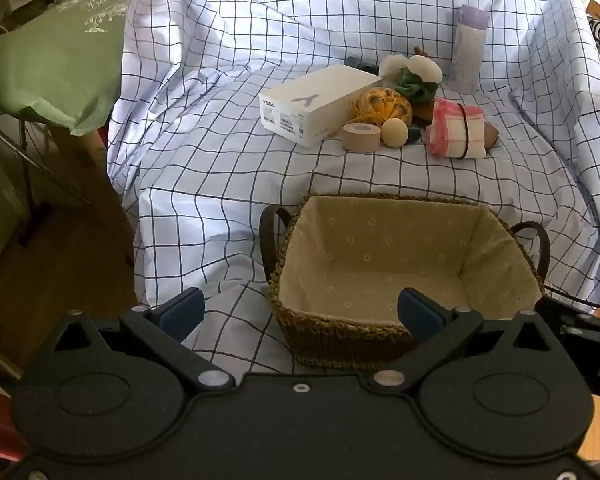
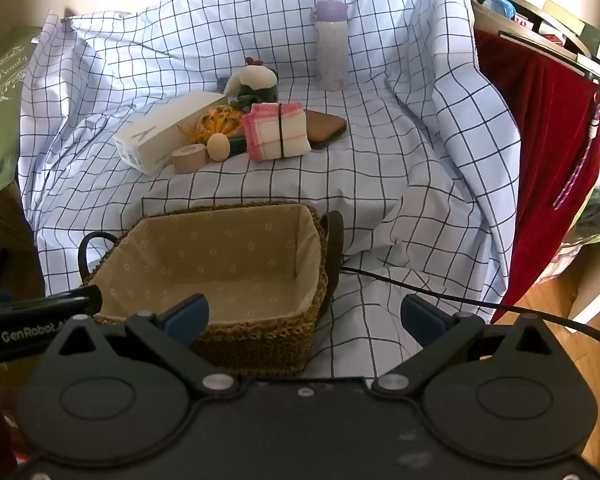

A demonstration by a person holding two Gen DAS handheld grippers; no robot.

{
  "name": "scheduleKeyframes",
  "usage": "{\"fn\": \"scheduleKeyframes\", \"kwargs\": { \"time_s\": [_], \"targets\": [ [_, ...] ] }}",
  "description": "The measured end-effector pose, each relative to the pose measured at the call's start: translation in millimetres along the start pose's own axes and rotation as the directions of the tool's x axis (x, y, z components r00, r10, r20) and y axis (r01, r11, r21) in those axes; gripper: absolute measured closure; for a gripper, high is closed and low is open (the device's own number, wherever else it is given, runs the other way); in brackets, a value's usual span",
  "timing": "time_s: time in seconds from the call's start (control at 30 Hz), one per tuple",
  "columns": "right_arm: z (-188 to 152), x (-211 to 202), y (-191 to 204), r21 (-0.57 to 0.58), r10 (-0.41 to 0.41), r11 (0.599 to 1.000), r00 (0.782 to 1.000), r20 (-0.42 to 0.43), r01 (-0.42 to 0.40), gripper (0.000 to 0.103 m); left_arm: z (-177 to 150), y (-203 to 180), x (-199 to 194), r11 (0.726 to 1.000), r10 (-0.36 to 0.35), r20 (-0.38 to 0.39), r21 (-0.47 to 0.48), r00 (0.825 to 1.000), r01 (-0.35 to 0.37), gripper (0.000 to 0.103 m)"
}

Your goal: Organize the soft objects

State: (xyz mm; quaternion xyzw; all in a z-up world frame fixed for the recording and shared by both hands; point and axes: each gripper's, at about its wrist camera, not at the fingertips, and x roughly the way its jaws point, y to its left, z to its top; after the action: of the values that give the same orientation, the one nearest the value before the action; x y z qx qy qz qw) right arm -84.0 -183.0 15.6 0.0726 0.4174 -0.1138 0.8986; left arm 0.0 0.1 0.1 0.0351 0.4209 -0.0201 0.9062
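Observation:
A woven basket (image 1: 332, 332) (image 2: 260, 336) with a beige flowered lining stands near the front of the checked cloth, with nothing inside it. Behind it lies a cluster of items: a folded pink-and-white towel (image 1: 456, 132) (image 2: 278, 132) bound by a black band, a yellow knitted piece (image 1: 384, 106) (image 2: 220, 118), a white-and-green plush (image 1: 412, 72) (image 2: 254, 82), a beige ball (image 1: 395, 132) (image 2: 218, 147) and a tape roll (image 1: 361, 137) (image 2: 187, 159). My left gripper (image 1: 300, 314) is open over the basket's near left corner. My right gripper (image 2: 305, 316) is open at the basket's near right side. Neither holds anything.
A white phone box (image 1: 316, 106) (image 2: 168, 134) lies left of the cluster. A lilac bottle (image 1: 468, 50) (image 2: 331, 46) stands at the back. A brown wallet (image 2: 326, 126) lies behind the towel. A red cloth (image 2: 540, 140) hangs at right, a green bag (image 1: 48, 52) at left. A black cable (image 2: 420, 288) crosses the cloth.

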Motion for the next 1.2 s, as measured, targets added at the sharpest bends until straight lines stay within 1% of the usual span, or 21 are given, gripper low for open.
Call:
{"fn": "scheduleKeyframes", "kwargs": {
  "time_s": [0.37,0.47,1.2],
  "targets": [
    [0,1,-1,0.001,-0.004,1.0,1.0,0.003,0.004,0.0,-5,-8,0,1.0,0.009,-0.001,-0.004,1.0,-0.009,0.003],
    [-2,0,2,0.002,-0.004,1.0,1.0,0.003,0.004,0.0,-2,0,1,1.0,0.001,-0.011,-0.004,1.0,-0.001,0.003],
    [-1,-1,2,0.001,-0.002,1.0,1.0,0.002,0.002,0.0,-4,2,2,1.0,0.004,-0.015,-0.001,1.0,-0.004,0.003]
  ]
}}
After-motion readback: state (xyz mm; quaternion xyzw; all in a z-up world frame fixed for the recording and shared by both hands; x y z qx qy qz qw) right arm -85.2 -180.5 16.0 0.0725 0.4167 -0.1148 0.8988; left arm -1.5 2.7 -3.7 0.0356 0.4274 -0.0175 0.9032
